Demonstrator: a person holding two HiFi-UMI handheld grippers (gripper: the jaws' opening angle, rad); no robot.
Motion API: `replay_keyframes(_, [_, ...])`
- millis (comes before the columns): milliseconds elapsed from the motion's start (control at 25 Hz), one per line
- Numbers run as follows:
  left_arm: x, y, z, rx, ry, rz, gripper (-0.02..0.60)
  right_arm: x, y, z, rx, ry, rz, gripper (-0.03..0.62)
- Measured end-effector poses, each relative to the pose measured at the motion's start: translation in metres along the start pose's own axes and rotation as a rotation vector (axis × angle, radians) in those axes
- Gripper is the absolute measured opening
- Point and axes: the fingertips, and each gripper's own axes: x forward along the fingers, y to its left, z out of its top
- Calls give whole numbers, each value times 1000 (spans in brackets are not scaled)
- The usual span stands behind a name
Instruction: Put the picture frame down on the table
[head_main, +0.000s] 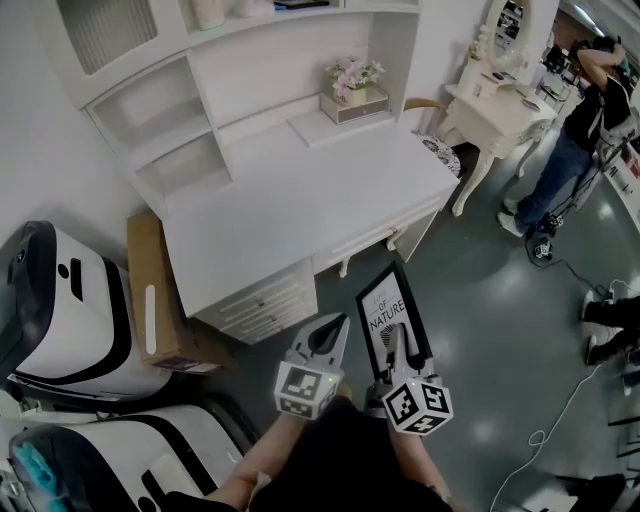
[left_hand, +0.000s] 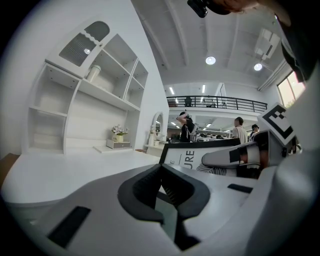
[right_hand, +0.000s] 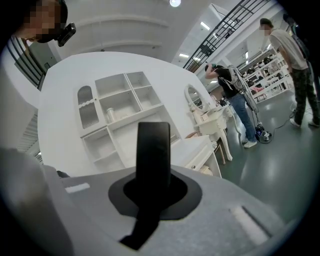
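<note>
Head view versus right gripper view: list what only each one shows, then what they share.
Only the head view: the picture frame's printed face, the left gripper and right gripper side by side, and a cardboard box by the desk.

Only the right gripper view: the frame seen edge-on as a black bar clamped between that gripper's fingers, plus a balcony railing overhead.

Both: the white desk with its shelves, the mirrored dressing table, and a person with raised arms.
</note>
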Motion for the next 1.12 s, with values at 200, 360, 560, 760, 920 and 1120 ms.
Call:
replay_keyframes(200, [23, -4, 1, -1, -11, 6, 11, 15, -18, 11, -5, -5, 6, 14])
replay_keyframes(360, [34, -3, -2, 2, -8, 15, 12, 23, -27, 13, 0, 1, 13, 14])
replay_keyframes(560, [47, -3, 0, 9, -5, 9, 11, 32, -35, 24, 6, -13, 12, 14])
replay_keyframes(760, [60, -4, 5, 17, -12, -5, 12, 32, -46, 29, 12, -30, -11, 14])
replay_keyframes(920, [63, -9, 6, 19, -12, -13, 11, 30, -53, 32, 17, -38, -26, 14])
replay_keyframes(1120, [63, -15, 7, 16, -8, -22, 11, 30, -53, 35, 13, -40, -27, 14])
